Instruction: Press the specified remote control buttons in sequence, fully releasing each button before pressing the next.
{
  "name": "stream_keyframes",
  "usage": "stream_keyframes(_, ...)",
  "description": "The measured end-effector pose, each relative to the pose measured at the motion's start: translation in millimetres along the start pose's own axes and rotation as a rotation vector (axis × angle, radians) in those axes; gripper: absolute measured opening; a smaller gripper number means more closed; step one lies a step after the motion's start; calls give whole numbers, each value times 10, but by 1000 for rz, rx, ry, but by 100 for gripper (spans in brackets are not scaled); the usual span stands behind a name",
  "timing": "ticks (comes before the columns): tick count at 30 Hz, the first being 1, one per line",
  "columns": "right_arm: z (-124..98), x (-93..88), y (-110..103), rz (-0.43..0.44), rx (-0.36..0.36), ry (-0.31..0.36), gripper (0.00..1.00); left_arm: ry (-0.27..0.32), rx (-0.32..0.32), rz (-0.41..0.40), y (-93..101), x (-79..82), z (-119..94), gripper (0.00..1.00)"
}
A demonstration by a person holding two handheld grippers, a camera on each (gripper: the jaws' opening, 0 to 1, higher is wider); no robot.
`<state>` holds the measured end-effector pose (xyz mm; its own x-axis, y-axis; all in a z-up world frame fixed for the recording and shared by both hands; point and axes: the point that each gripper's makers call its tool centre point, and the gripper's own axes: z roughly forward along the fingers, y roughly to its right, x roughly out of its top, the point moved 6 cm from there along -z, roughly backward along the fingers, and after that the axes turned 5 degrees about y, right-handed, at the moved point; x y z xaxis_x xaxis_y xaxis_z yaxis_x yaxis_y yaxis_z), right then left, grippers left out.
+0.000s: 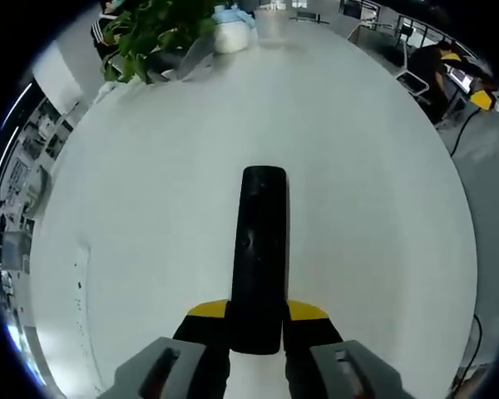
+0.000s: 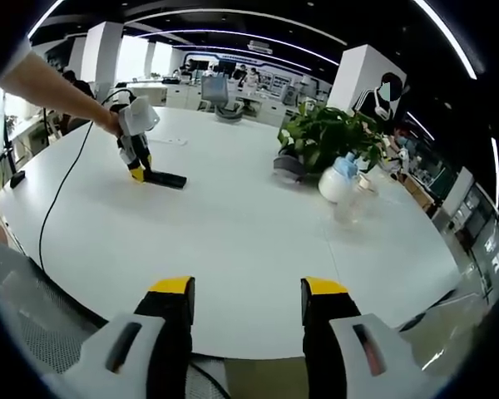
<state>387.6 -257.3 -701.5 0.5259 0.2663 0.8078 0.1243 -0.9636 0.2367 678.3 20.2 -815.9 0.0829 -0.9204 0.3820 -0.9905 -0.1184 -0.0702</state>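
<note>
Left gripper (image 1: 256,320) clamping near end of remote (image 1: 260,249), pinning it flat on white table (image 1: 150,216). Right gripper (image 2: 245,312) hanging wide, holding nothing, well apart at table edge. Step judged: steadying remote, no pressing underway. Next: right jaw tip travelling across to first button.
</note>
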Motion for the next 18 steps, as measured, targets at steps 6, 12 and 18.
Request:
stream_keyframes(6,-7,2,-4,2,-1,4,51,-6,25,5,51,-12,-25,23)
stream_keyframes(12,-20,19,0,15,-5,20,51,-30,36,-6,177,-84,-72,23)
stream_keyframes(18,-32,39,-24,13,12,37,50,-55,34,-22,310,-146,-112,23)
